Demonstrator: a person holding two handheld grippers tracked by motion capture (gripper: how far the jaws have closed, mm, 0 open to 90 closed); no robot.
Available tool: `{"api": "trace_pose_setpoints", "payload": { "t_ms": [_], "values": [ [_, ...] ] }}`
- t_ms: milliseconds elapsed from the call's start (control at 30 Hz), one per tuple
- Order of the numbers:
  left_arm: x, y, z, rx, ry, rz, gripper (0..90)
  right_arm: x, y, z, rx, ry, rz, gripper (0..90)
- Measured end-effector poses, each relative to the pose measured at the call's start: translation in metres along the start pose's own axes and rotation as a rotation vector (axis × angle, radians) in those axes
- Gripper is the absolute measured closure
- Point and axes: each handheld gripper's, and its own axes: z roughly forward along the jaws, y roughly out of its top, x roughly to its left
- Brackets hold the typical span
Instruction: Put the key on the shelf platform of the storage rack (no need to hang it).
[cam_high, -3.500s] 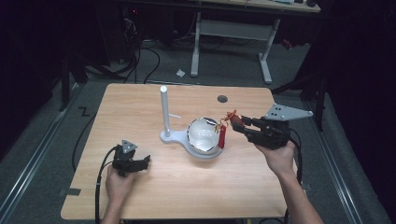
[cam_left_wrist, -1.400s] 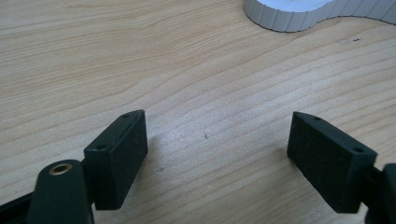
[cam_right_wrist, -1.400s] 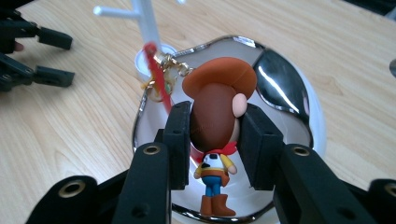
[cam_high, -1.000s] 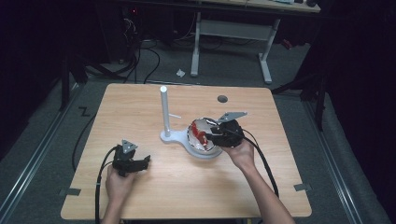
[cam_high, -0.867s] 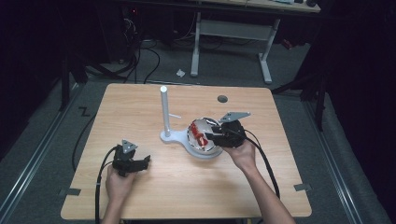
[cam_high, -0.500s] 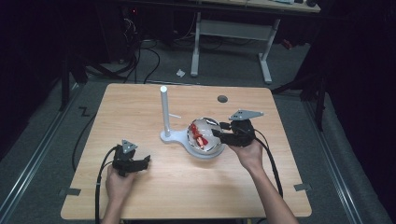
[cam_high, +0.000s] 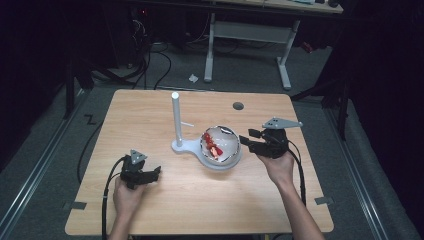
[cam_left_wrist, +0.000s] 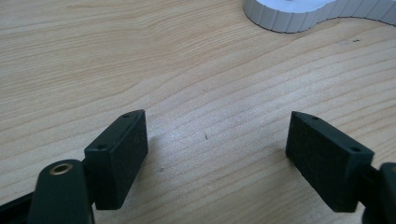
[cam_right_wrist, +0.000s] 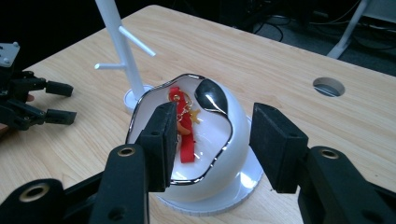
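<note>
A light wooden table (cam_high: 165, 210) is seen from above, with dark floor, cables and a second desk behind it. On the table, near its middle, a white stand (cam_high: 176, 117) with an upright post and short pegs is set on a flat white base. On the wider end of that base a white bowl (cam_high: 231, 151) with a wavy silver rim is seated. Inside the bowl a red strap with a small gold charm (cam_right_wrist: 186, 127) is laid against the inner wall.

Just to the right of the bowl, the right gripper (cam_high: 245, 141) is held above the table, pointed at the bowl. Its jaws have just been opening and are parted; in the right gripper view nothing is seen clamped between them, and the bowl is seen beyond the pads.

Near the front left of the table, well apart from the bowl, the left gripper (cam_high: 153, 173) is held low over the wood. Its jaws are spread wide, with bare tabletop between them and the edge of the white base seen ahead.
</note>
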Motion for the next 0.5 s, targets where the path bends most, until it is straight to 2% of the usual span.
{"api": "trace_pose_setpoints", "payload": {
  "t_ms": [500],
  "values": [
    [0.000, 0.000, 0.000, 0.000, 0.000, 0.000, 21.3, -0.012, -0.014, -0.025, -0.038, -0.041, 0.043, 50.5]
  ]
}}
